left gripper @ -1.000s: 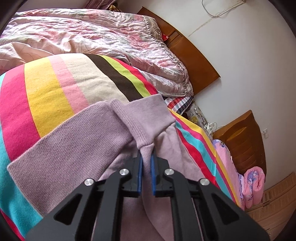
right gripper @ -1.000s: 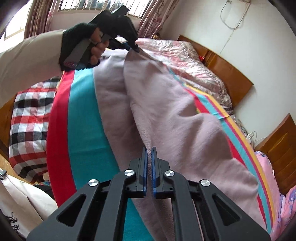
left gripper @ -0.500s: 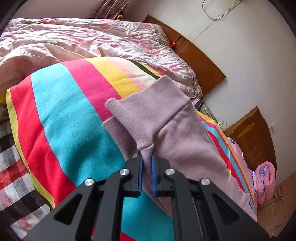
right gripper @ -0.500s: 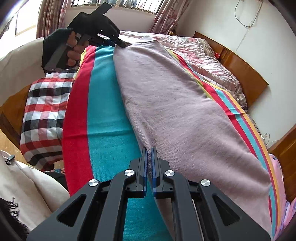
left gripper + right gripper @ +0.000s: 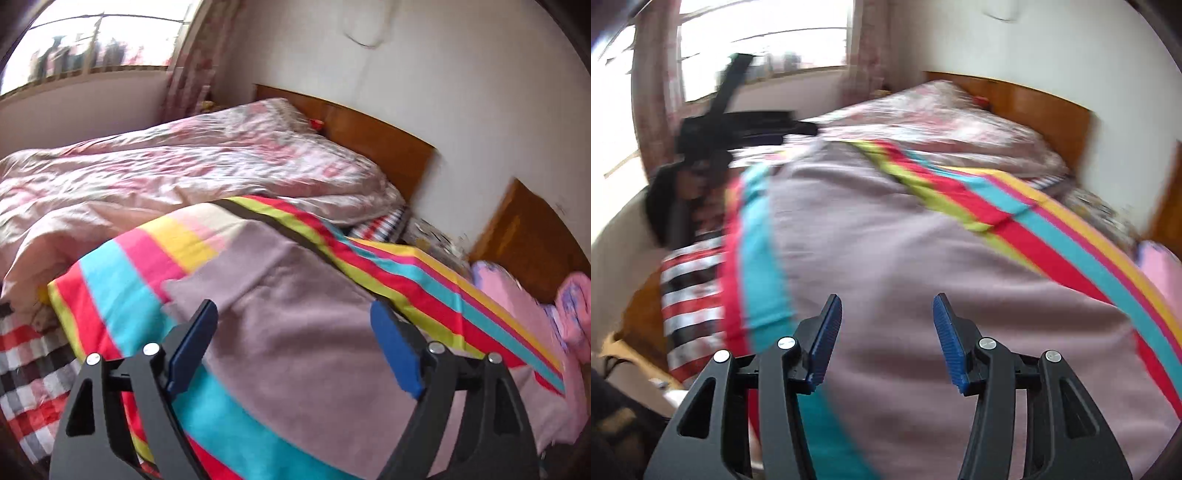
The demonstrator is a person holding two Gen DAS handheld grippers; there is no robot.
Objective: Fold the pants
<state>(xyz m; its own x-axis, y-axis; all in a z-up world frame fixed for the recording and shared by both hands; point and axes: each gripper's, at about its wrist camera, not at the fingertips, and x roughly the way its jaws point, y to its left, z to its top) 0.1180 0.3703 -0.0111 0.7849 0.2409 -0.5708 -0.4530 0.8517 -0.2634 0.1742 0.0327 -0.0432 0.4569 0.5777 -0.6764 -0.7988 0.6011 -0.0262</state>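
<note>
The mauve knit pants [image 5: 295,325] lie flat in one long strip on the striped blanket [image 5: 122,295]. My left gripper [image 5: 295,343] hovers above their cuff end, its jaws opening wide with nothing pinched between the blue pads [image 5: 395,350]. In the right wrist view the pants [image 5: 905,266] stretch away toward the window. My right gripper [image 5: 886,336] hangs over their near end, jaws opening and free of the cloth. The left gripper [image 5: 738,122] shows blurred at the far left, in a gloved hand [image 5: 676,199].
A crumpled pink floral quilt [image 5: 184,166] covers the far half of the bed, against a wooden headboard [image 5: 369,140]. A checked sheet [image 5: 690,295] hangs off the bed's left side. A wooden nightstand [image 5: 532,236] and pink bedding [image 5: 572,314] are at the right.
Both grippers have let go of the pants and opened. Both pulled up and back from the cloth, which now lies flat on the blanket. The views have swung toward the window.
</note>
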